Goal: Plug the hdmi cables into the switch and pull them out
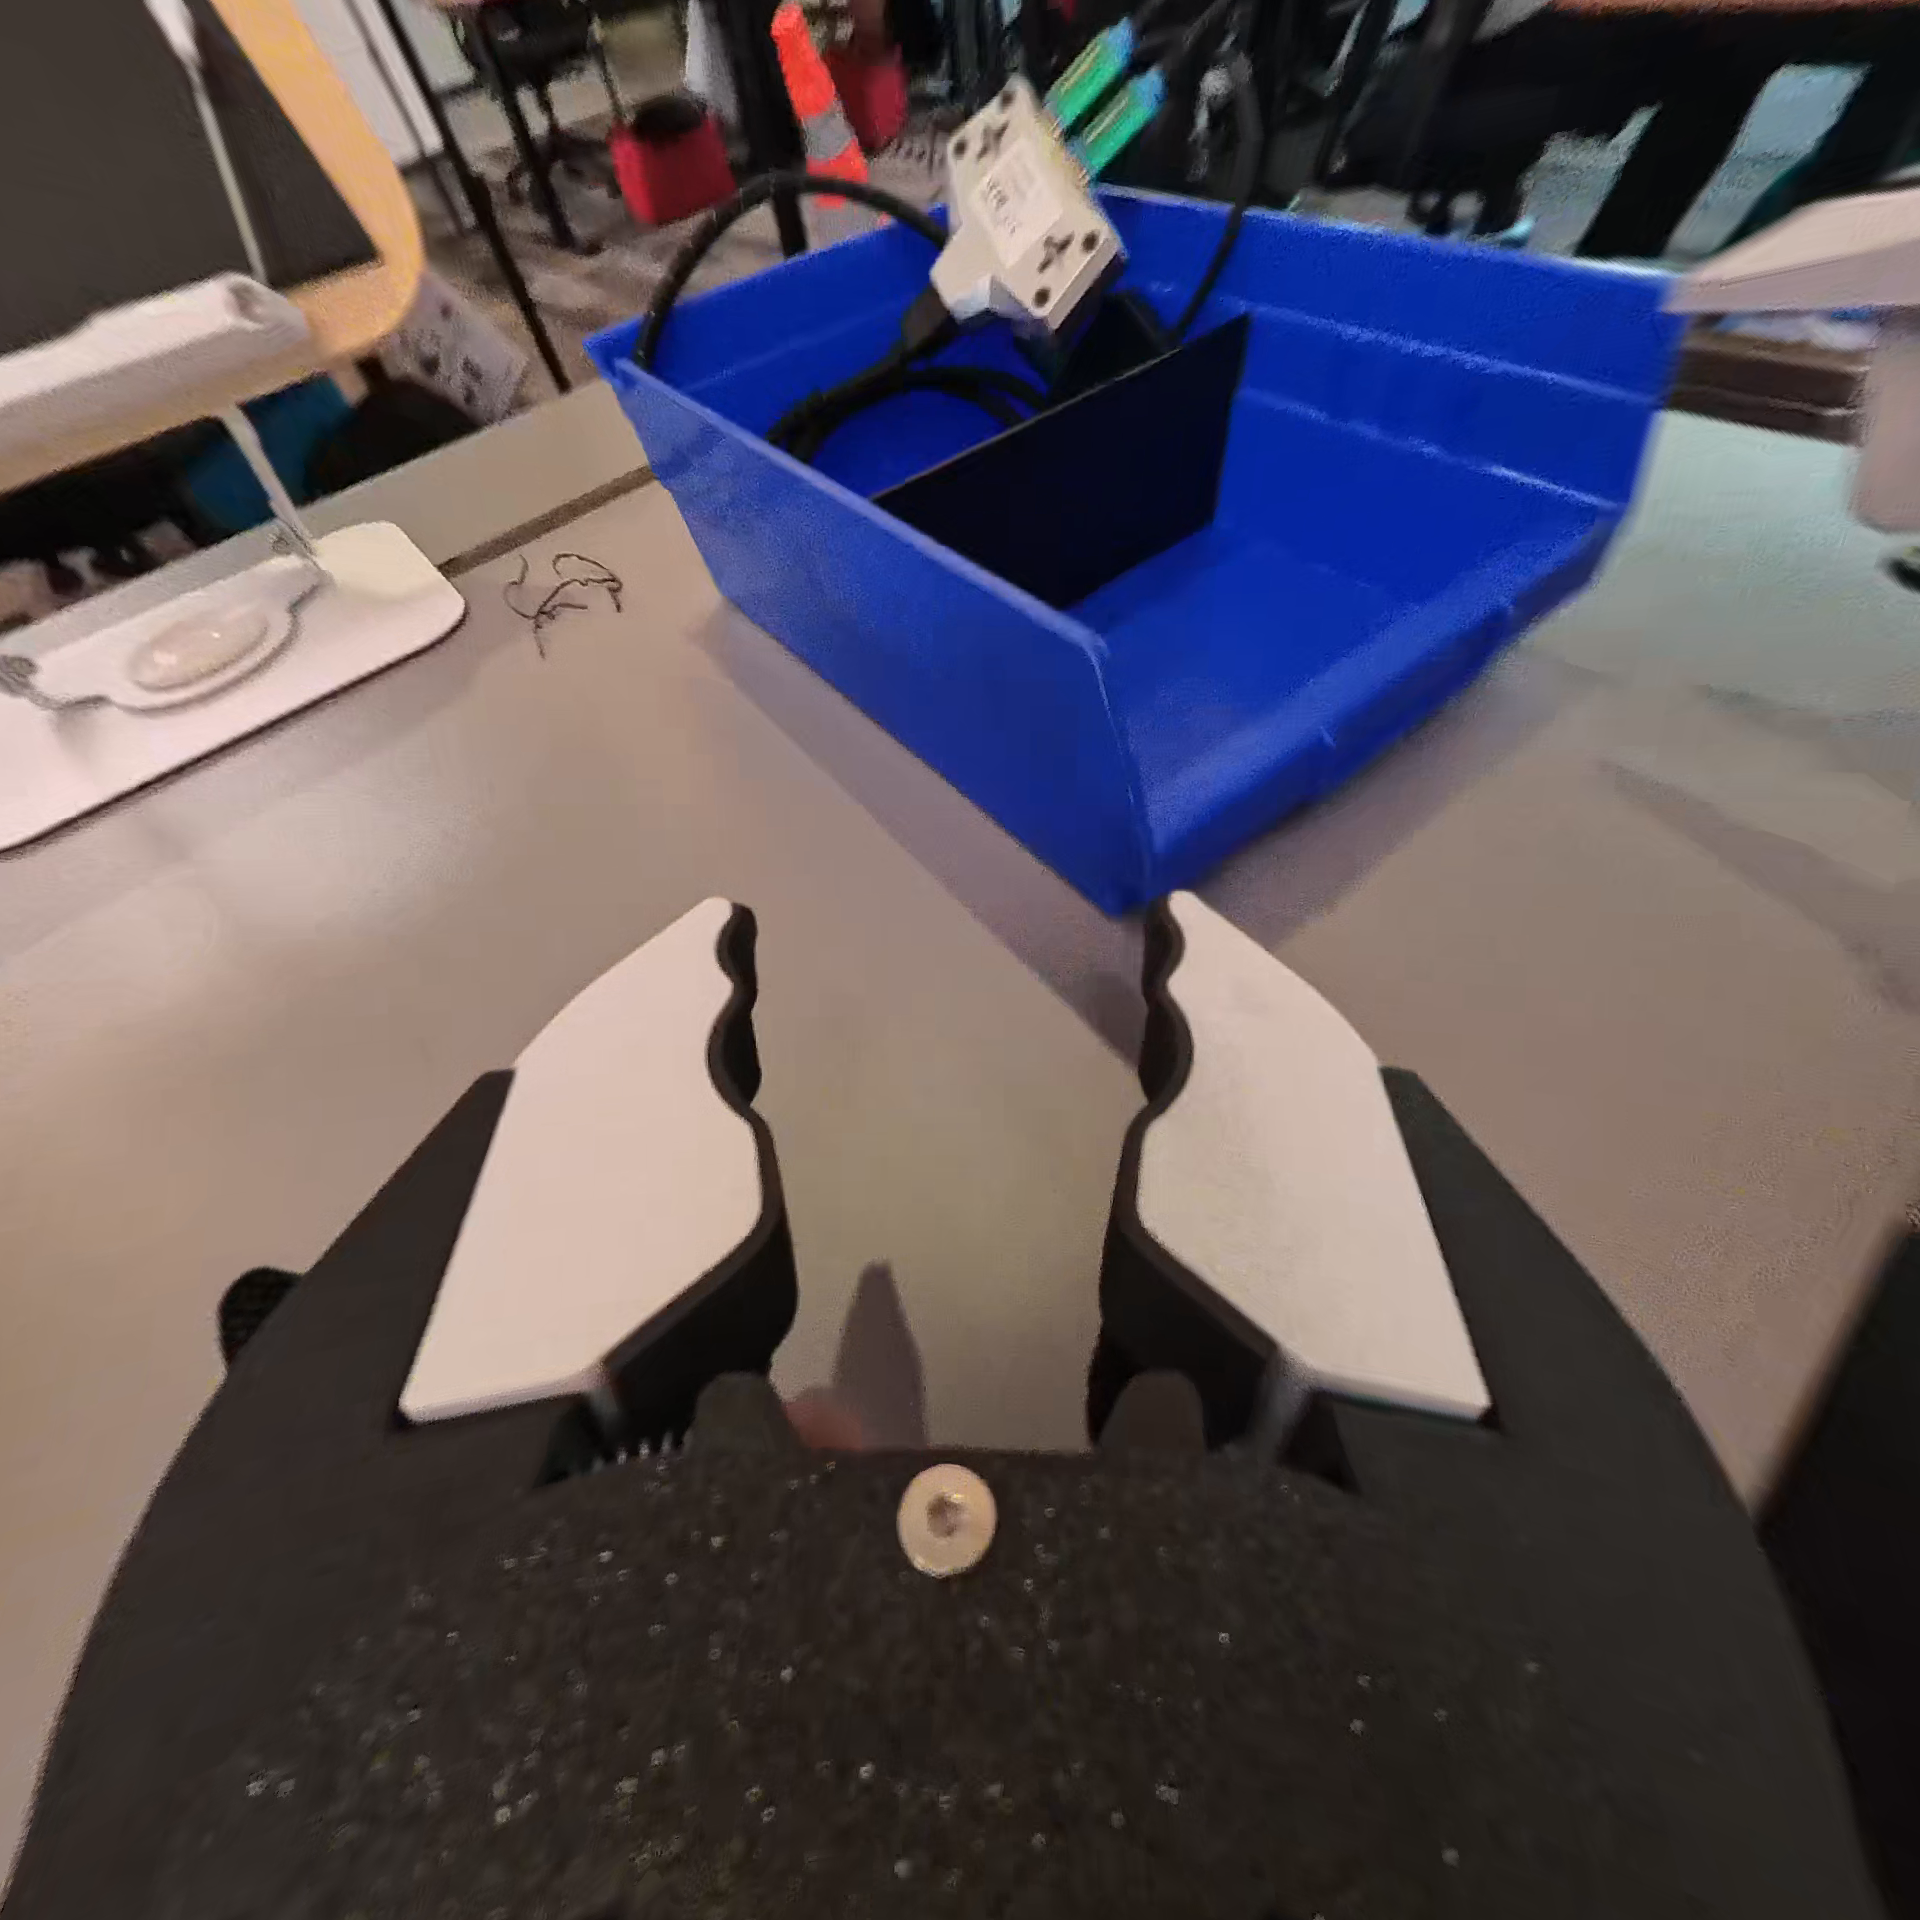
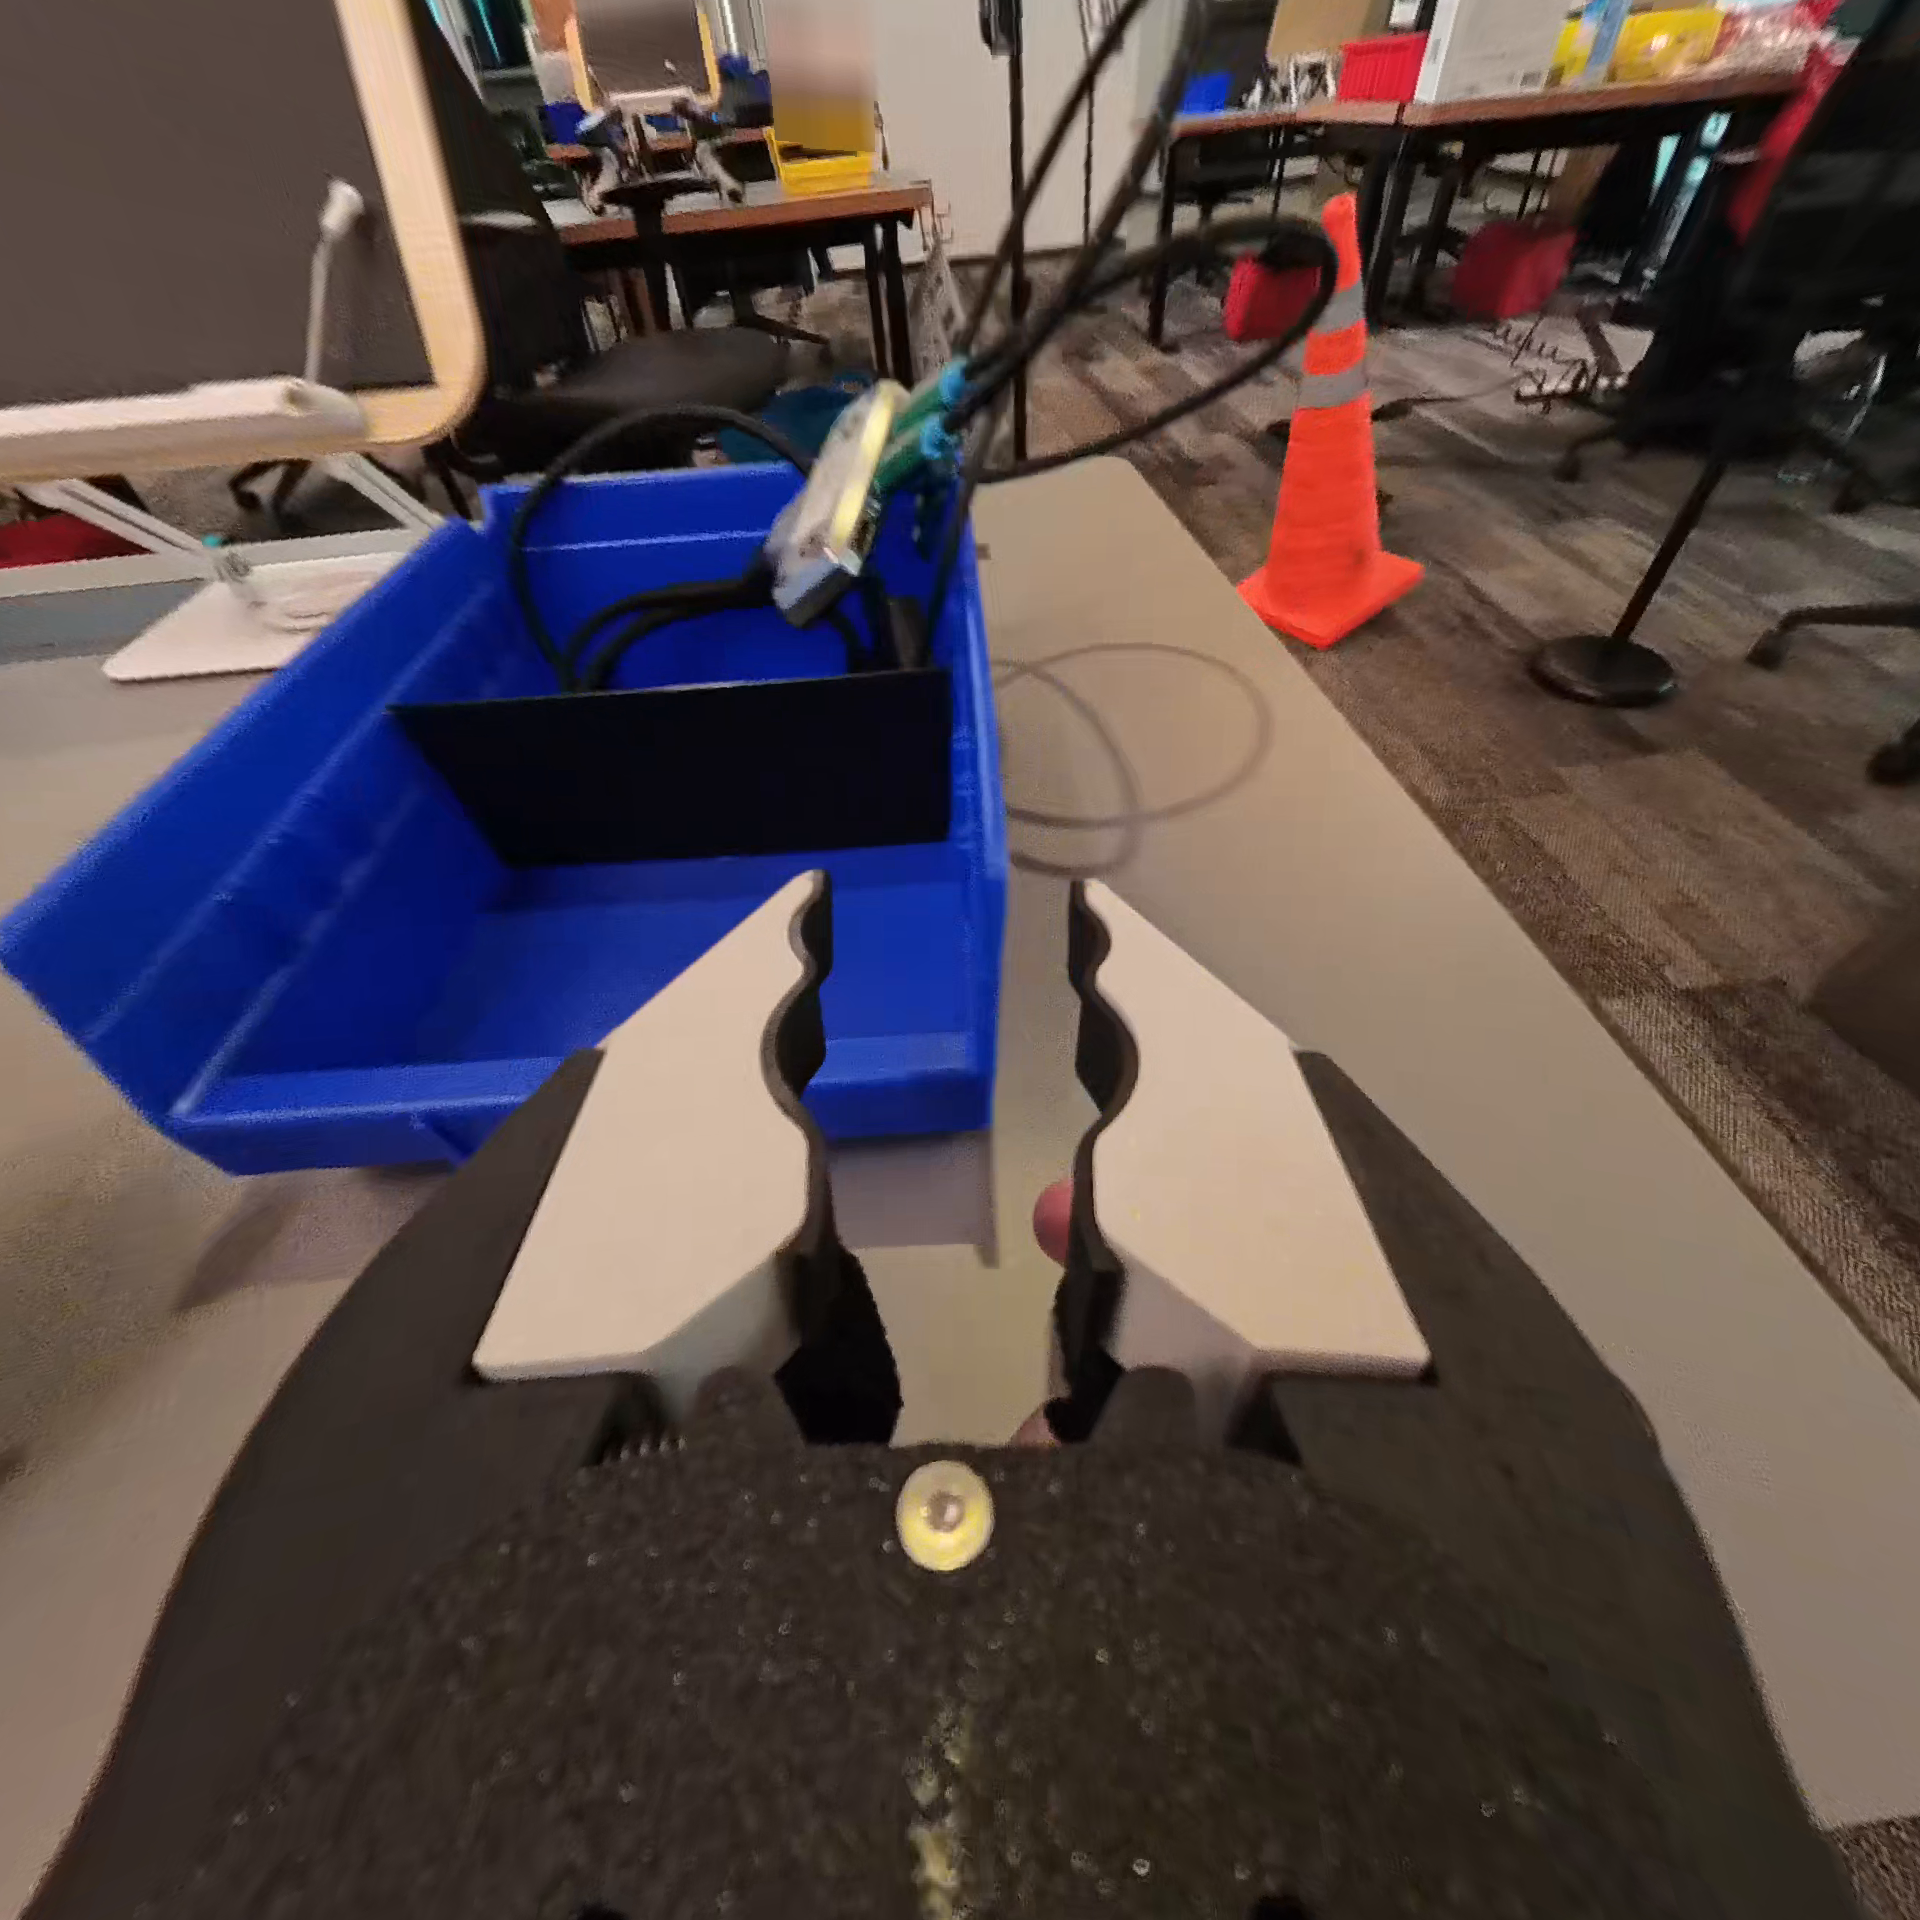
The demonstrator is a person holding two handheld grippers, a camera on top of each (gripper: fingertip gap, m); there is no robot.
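A white HDMI switch (image 1: 1023,223) hangs tilted above the back compartment of a blue bin (image 1: 935,665). It looks blurred. Two green-and-blue plugs (image 1: 1107,104) sit in its upper end, and their black cables run up out of view. A black cable (image 1: 883,400) from its lower end coils in the back compartment. The right wrist view shows the switch (image 2: 831,504), the green plugs (image 2: 920,426) and the bin (image 2: 343,831). My left gripper (image 1: 951,925) is open and empty over the table, short of the bin's near corner. My right gripper (image 2: 951,894) is open and empty at the bin's right front corner.
A black divider (image 1: 1091,488) splits the bin. A white lamp base (image 1: 208,665) stands at the left, with a tangle of black thread (image 1: 561,597) beside it. A grey cable loop (image 2: 1122,748) lies on the table right of the bin. An orange cone (image 2: 1330,447) stands on the floor past the table's right edge.
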